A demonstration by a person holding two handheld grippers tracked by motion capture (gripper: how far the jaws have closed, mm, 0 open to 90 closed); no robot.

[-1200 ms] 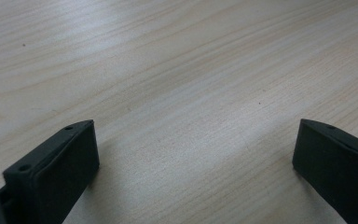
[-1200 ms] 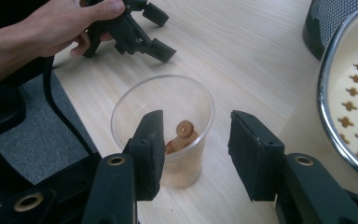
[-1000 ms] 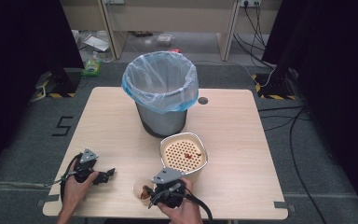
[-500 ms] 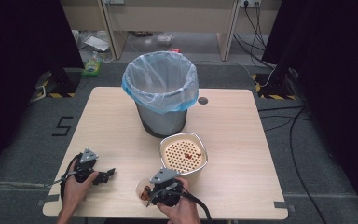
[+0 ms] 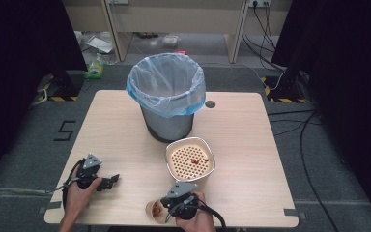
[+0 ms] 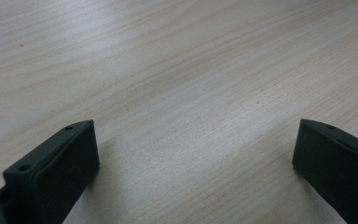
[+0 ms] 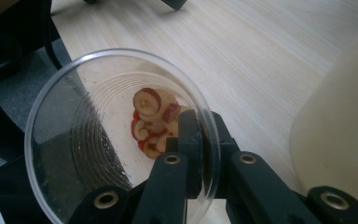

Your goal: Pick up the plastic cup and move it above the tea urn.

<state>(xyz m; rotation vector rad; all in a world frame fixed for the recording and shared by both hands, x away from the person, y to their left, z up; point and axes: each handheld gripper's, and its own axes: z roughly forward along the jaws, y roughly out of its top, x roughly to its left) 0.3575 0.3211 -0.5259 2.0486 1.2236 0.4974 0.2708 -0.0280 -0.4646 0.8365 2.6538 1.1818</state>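
**Right gripper view: cup rim pinched, strainer bowl close by**

Right gripper view shows right gripper [image 7: 200,154] just closed and clamped on the near rim of the clear plastic cup [image 7: 116,135], one jaw inside, one outside, red-and-pale food scraps [image 7: 151,123] at the bottom. Sits at the table's near edge, just short of the strainer bowl [image 5: 190,160]; bin [image 5: 166,96] beyond that bowl. Left gripper [image 5: 107,181] spread wide and empty, well left of the bowl.

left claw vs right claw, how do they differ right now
The left claw stands wide open over bare table, holding nothing; the right claw is shut on the rim of a clear plastic cup with red-skinned slices inside. The left sits near the table's left front, the right by the perforated bowl. Both are black and hand-held.
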